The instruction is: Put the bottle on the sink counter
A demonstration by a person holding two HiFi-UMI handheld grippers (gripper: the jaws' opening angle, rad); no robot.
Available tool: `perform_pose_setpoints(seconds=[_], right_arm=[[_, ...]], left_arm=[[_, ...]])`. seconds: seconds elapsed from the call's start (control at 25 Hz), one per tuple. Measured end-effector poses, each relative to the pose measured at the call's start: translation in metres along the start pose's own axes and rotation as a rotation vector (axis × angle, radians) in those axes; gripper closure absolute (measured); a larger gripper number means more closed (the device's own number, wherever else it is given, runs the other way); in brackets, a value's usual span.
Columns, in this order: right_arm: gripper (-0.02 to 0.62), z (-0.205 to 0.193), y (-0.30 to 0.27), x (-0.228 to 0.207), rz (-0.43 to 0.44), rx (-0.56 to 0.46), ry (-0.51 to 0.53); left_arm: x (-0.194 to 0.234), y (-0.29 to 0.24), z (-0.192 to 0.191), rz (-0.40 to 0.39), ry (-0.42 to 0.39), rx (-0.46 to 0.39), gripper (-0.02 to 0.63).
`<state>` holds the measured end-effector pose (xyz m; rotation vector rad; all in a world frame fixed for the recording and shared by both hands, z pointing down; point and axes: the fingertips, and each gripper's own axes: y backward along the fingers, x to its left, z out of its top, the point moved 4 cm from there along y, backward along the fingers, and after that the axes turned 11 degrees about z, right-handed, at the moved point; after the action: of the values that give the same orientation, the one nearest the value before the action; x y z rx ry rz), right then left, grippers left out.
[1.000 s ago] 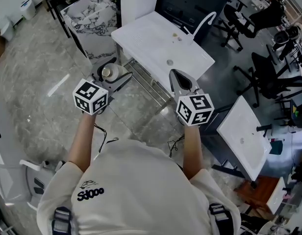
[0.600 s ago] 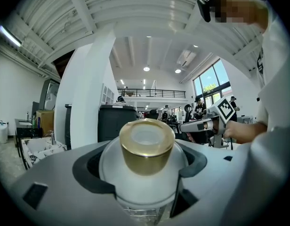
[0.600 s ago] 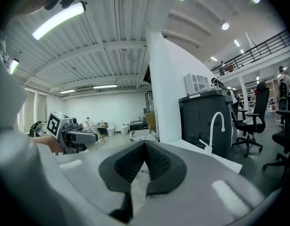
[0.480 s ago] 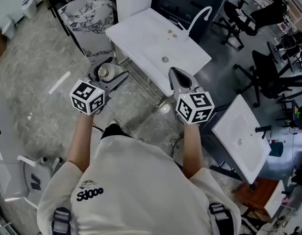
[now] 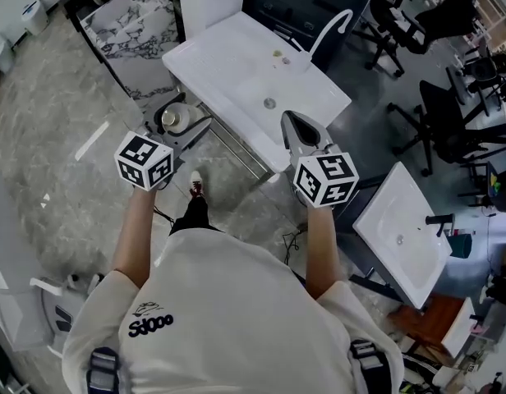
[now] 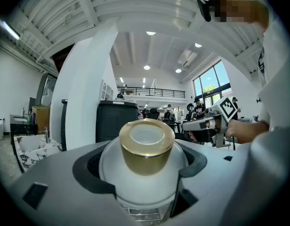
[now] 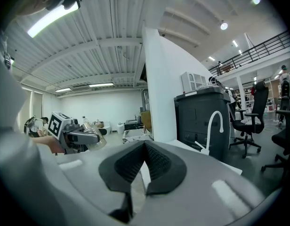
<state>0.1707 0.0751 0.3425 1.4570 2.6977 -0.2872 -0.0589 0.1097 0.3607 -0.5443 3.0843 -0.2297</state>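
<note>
bottle [image 6: 146,147] clamped in left gripper [image 5: 186,128]

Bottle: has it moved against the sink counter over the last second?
Yes, slightly: the bottle has drawn nearer the sink counter's front edge, not yet over it.

bottle [image 6: 146,185]: smooth translucent | cap [image 6: 146,147]: shiny gold | sink counter [image 5: 228,56]: glossy white

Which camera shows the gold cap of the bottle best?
The left gripper view: the gold metal cap of the pale round bottle fills the centre, held in the left tool. The head view shows the cap small, from above; the right gripper view catches only the distant bottle.
</note>
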Motion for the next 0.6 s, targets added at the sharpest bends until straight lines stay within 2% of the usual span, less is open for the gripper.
perform_pose_setpoints(seconds=[0.32,0.6], right_arm=[[0.586,0.013,-0.062,-0.045,-0.058,0.020,0.005],[0.586,0.023,-0.105,-0.084,-0.133,0.021,-0.030]], left_arm=[[0.056,-0.074,0.004,-0.056,0.016,-0.004,0.250],[0.096,-0.136,0.012,-0.124,0.005,0.015,0.250]])
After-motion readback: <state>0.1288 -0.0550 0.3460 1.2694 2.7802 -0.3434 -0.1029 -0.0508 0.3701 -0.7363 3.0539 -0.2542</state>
